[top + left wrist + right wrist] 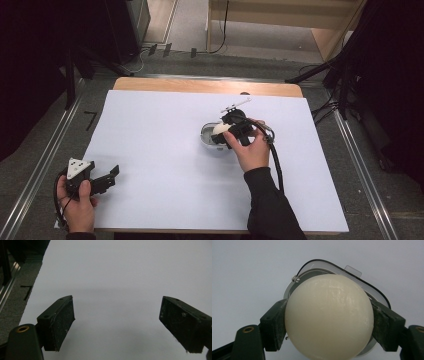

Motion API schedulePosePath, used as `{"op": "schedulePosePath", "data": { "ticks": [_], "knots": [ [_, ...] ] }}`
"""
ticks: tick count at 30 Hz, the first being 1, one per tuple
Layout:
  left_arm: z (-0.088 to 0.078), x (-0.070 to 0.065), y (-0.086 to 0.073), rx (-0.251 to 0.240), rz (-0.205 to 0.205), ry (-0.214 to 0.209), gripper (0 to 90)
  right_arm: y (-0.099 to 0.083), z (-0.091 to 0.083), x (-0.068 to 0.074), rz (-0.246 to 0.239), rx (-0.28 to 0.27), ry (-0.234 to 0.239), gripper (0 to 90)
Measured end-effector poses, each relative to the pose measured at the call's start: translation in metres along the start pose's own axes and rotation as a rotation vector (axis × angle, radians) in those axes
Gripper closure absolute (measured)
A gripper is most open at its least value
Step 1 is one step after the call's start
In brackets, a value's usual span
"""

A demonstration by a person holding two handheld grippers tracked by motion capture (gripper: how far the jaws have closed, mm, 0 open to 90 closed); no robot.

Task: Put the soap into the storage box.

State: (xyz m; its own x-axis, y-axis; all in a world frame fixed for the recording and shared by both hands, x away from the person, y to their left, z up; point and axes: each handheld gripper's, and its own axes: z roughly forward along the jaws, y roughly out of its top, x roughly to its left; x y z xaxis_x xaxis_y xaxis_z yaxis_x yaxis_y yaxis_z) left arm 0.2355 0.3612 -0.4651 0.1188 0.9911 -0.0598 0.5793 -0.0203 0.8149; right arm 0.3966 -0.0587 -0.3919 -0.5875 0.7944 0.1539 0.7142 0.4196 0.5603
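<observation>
A cream, egg-like ball (329, 315) sits squeezed between the two black jaws of my right gripper (329, 326), which is shut on it. Directly behind the ball lies a round grey-white dish (364, 283) with a clear rim. From above, the ball (218, 129) hangs over the dish (206, 136) near the middle of the table, with my right gripper (224, 132) held by a hand from the right. My left gripper (111, 176) rests at the table's front left corner. Its jaws stand wide apart, and my left gripper (117, 323) has only white sheet between them.
A large white sheet (160, 150) covers most of the wooden table (200, 85). Metal rails (45, 155) run along both sides of the table. Black stands and cables (330, 105) sit at the back right, on grey carpet.
</observation>
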Motion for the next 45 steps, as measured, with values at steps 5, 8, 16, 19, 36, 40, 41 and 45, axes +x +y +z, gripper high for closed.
{"op": "schedulePosePath", "data": {
  "ticks": [5,8,16,19,36,40,41,45],
  "knots": [
    [0.000,0.000,0.000,0.000,-0.002,-0.001,13.8,0.003,0.008,-0.002,0.008,0.010,-0.003,24.8],
    [0.000,0.000,0.000,0.000,-0.002,-0.002,13.8,0.004,0.010,-0.003,0.013,0.011,-0.007,24.8],
    [0.000,0.000,0.000,0.000,-0.002,-0.001,13.8,0.006,0.017,-0.006,0.029,0.023,-0.020,24.8],
    [0.000,0.000,0.000,0.001,-0.003,-0.002,13.8,0.006,0.020,-0.007,0.031,0.025,-0.019,24.8],
    [0.000,0.001,0.000,0.000,-0.005,-0.003,13.8,0.005,0.031,-0.006,0.048,0.048,-0.019,24.7],
    [0.000,0.001,0.000,0.000,-0.007,-0.003,13.8,0.004,0.031,-0.006,0.058,0.052,-0.024,24.7],
    [0.000,0.001,0.000,0.001,-0.007,-0.003,13.8,0.003,0.032,-0.007,0.064,0.054,-0.034,24.7],
    [0.000,0.001,0.000,0.001,-0.008,-0.004,13.8,0.002,0.033,-0.007,0.072,0.051,-0.034,24.7]
  ]
}}
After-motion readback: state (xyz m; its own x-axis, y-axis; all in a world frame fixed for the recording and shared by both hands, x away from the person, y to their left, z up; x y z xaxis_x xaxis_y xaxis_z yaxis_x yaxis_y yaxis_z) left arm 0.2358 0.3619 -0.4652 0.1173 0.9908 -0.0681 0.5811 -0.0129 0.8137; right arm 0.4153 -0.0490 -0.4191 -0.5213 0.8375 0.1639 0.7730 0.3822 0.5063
